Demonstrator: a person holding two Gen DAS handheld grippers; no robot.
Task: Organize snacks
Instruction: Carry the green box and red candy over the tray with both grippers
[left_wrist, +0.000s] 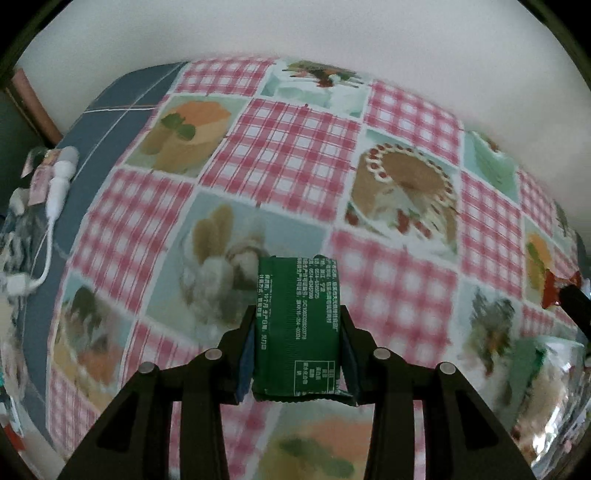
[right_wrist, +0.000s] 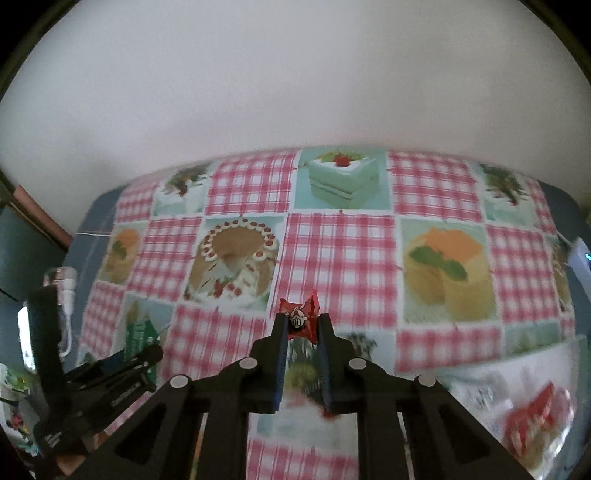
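Over at the far left edge of the table a white plug (left_wrist: 61, 173) lies on the blue cloth (left_wrist: 110, 107) with its thin cord trailing toward the near side. Next comes the checked tablecloth (left_wrist: 288, 144), red-and-white squares alternating with printed cakes, spread over the blue one. Above it the left gripper (left_wrist: 297, 328) is pinching one green packet (left_wrist: 297, 325) between its two pads; the packet's long axis runs straight out along the fingers, one sealed end sticking past the tips toward the wall and the other end back between the jaws, its printed back face turned up. It hangs clear of the cloth, held in the air. To the right, the right gripper (right_wrist: 302, 325) is pressed together on one small red candy (right_wrist: 302, 319), a twisted wrapper with a cartoon face, gripped right at the fingertips; its crinkled ends point up and away from the fingers, and it too is off the table. In that gripper's view the left tool shows at the lower left with the green packet poking out. At the far right, near the table's edge, sits one clear bag (right_wrist: 532, 402) with red packs blurred inside; I cannot count them.
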